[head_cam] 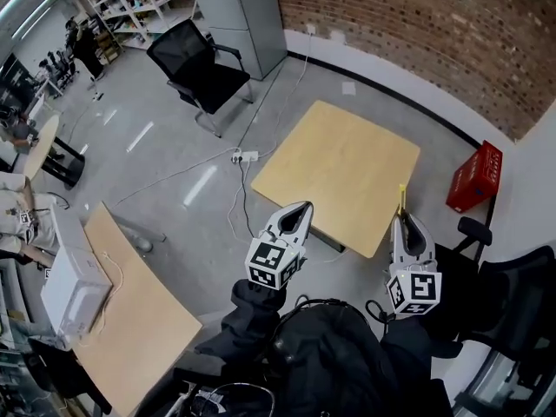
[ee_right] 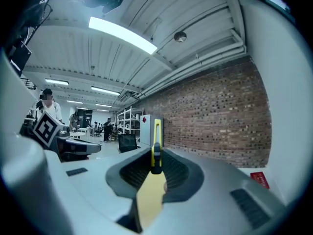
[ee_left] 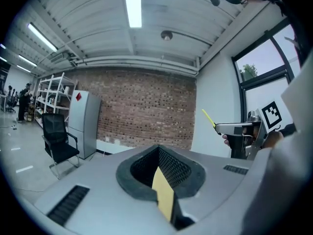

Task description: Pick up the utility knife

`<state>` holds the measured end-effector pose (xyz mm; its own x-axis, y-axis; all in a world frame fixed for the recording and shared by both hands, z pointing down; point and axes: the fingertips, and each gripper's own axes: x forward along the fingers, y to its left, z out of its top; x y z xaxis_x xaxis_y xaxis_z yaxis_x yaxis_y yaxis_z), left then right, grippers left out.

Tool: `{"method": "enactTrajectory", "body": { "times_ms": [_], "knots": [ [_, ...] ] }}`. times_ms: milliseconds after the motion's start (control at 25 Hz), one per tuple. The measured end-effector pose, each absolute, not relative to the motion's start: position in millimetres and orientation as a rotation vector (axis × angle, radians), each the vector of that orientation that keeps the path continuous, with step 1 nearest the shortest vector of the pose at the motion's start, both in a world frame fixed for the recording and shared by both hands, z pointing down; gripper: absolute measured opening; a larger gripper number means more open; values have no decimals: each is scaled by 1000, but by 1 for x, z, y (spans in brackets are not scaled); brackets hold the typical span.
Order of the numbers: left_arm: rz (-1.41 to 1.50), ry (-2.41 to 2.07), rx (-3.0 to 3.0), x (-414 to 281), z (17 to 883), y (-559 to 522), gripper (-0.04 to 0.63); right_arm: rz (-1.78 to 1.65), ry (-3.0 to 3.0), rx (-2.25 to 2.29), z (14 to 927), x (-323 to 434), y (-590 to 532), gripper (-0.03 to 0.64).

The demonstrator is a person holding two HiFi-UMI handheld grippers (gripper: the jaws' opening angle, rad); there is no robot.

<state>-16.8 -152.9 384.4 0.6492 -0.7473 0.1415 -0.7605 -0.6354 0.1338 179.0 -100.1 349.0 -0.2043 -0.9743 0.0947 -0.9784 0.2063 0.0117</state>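
Yellow utility knife (ee_right: 156, 133) held up in the air by the right gripper (head_cam: 402, 215).
Its long axis runs along the jaws, with its tip sticking out past them toward the wooden table (head_cam: 347, 159). The right jaws clamp its body. The left gripper (head_cam: 303, 208) is closed on nothing.

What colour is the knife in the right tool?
The knife is yellow; clearest in the right gripper view.

Square light-wood surface (head_cam: 343, 172) bare on grey floor, red crate (head_cam: 474, 177) just beside its far corner, white power strip (head_cam: 244, 156) with trailing cable, black office chair (head_cam: 198, 72), grey cabinet (head_cam: 243, 16), brick wall (head_cam: 417, 33), white shelving (head_cam: 130, 3), white boxy appliance (head_cam: 74, 276) on second wooden surface (head_cam: 148, 320).
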Motion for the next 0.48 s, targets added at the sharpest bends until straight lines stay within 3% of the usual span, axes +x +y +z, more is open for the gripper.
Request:
{"method": "enactTrajectory", "body": {
  "times_ms": [480],
  "knots": [
    [33, -1275, 2749, -26, 354, -144, 2, -45, -2427, 1978, 312, 173, -77, 67]
  ]
}}
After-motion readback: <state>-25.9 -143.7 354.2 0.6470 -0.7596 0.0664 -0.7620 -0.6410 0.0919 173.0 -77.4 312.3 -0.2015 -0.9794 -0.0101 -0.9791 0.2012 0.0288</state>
